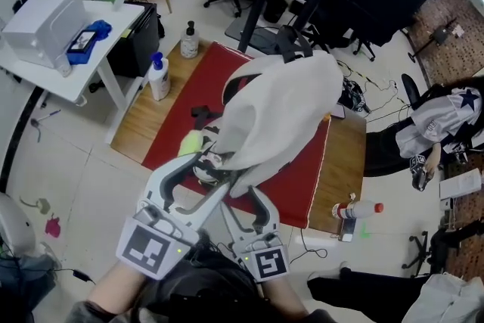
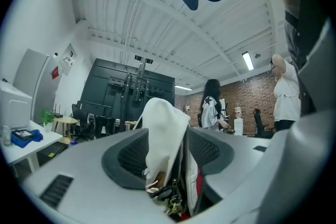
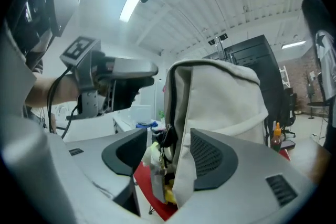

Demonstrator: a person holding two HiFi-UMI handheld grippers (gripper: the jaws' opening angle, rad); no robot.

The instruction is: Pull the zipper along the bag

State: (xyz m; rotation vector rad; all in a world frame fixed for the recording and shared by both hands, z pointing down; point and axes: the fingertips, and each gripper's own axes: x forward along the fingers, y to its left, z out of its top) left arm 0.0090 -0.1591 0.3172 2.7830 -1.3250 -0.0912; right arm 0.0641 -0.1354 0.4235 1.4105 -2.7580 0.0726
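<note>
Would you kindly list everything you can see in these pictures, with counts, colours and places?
backpack: one, cream, upright over the mat
mat: one, red, on the table
table: one, wooden, centre
clear pump bottle: one, table's far corner
white pump bottle: one, blue-topped, table's left edge
capped bottle: one, orange cap, table's right corner
box: one, white, side table at left
left gripper: one, grey, jaws apart around backpack's fabric
right gripper: one, grey, jaws apart around zipper pulls

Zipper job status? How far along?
Done: nothing clearly; the white bag gapes, contents showing by the zipper pull. In hand: nothing gripped; left tongs and right tongs stand open, straddling the bag's edge. To do: grip the pull and run it along.
</note>
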